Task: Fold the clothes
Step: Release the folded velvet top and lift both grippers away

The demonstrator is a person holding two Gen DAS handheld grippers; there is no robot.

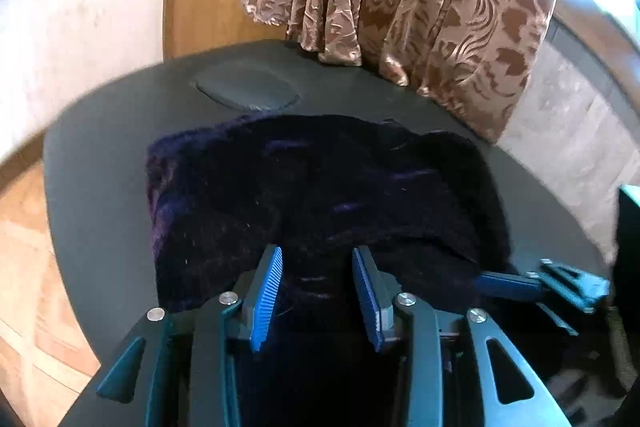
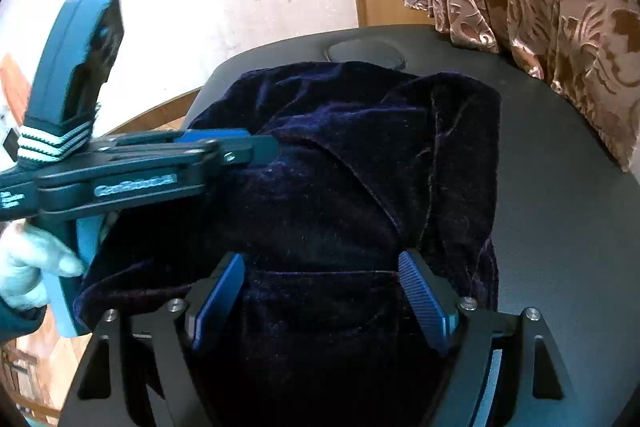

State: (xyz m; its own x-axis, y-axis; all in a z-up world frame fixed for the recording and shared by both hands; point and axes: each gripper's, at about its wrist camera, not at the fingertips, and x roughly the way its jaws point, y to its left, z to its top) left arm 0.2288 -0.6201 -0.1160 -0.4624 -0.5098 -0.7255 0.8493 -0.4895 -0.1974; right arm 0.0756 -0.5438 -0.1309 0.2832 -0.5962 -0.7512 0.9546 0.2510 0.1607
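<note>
On the dark round table (image 1: 100, 155), a dark purple velvet garment (image 1: 312, 195) is lying partly folded, its near edge under both tools. The left gripper (image 1: 318, 291) is being held with jaws parted over the cloth, nothing pinched between the pads; the right gripper (image 2: 326, 301) is spread wider, likewise clamping nothing. For a clean fold, the near hem should probably be pinched at two matched points and carried over evenly. A diagonal seam and overlapping flap are being shown only by the right wrist view, along with a gloved hand (image 2: 28, 267); only the left view shows the garment's left edge.
</note>
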